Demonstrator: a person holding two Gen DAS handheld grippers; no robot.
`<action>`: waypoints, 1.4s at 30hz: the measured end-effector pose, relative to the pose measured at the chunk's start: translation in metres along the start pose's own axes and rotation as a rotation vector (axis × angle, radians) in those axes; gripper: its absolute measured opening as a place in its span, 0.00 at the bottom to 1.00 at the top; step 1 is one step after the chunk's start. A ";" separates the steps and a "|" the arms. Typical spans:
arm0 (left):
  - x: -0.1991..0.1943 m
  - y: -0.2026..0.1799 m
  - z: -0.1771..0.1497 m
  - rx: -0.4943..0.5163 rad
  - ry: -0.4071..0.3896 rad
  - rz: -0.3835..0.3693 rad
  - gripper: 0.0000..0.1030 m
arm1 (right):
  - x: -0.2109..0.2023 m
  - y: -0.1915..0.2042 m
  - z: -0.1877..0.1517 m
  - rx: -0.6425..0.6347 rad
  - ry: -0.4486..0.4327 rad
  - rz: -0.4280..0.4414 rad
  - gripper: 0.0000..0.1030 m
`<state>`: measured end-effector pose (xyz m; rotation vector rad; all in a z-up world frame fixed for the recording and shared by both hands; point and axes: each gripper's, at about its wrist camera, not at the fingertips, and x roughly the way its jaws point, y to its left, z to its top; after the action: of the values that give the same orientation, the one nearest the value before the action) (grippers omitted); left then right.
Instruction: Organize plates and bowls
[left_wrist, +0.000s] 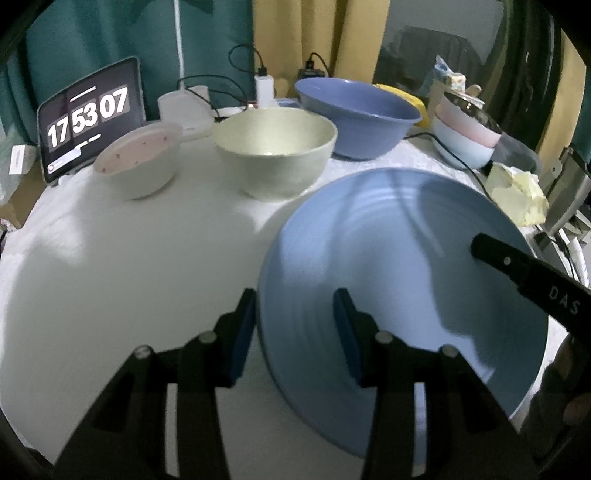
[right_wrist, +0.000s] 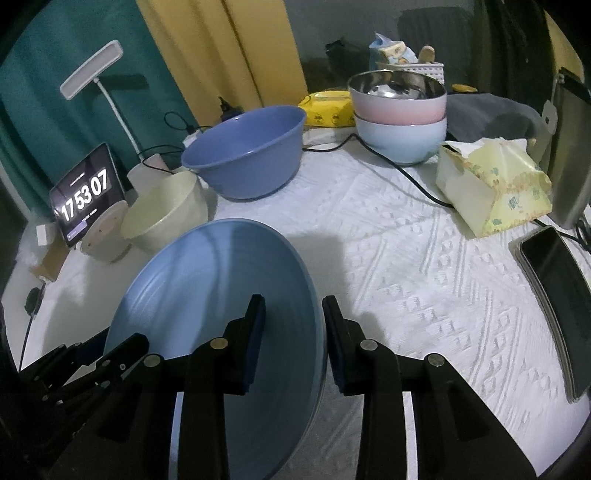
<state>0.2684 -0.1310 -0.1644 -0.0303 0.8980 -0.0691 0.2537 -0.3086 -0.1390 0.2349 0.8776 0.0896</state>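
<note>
Pale blue plate (left_wrist: 402, 280), ridged, filling lower right of the left wrist view and lower left of the right wrist view; appears tilted, off the cloth, though the underside is hidden.

Left gripper (left_wrist: 295, 299) straddling the plate's near-left rim, one pad outside, one on the inner face. Right gripper (right_wrist: 293, 306) straddling the opposite rim likewise. Jaws part-closed on both; looks clamped on the rim each side, contact not fully certain through motion blur.

Beyond the plate: cream bowl (left_wrist: 275, 151) and small pink-lined bowl (left_wrist: 138, 162) just behind, dark blue bowl (left_wrist: 356, 118) further back, stacked pink and pale blue bowls (right_wrist: 400, 118) at upper right with a steel bowl on top. Black cable (right_wrist: 406, 173) across white textured cloth (right_wrist: 424, 277); tissue box (right_wrist: 491, 188) at right.

Risks, as judged:
- Thin rim pinches only; uneven pull between the two hands likely to twist the plate out of one pad.
- Glazed surface probably slick; steeper tilt invites sliding.
- Far edge close to the cream bowl; forward swing could knock it.
- Cable a snag on set-down toward the right.
</note>
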 end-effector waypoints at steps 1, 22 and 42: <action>-0.002 0.003 -0.001 -0.004 -0.003 0.001 0.42 | -0.001 0.003 0.000 -0.005 -0.001 0.001 0.33; -0.019 0.079 -0.014 -0.107 -0.038 0.038 0.42 | 0.005 0.083 -0.006 -0.110 0.004 0.036 0.33; -0.019 0.158 -0.021 -0.209 -0.059 0.080 0.42 | 0.037 0.162 -0.008 -0.213 0.037 0.076 0.33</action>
<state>0.2475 0.0282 -0.1720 -0.1903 0.8441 0.1000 0.2735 -0.1438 -0.1327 0.0673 0.8883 0.2579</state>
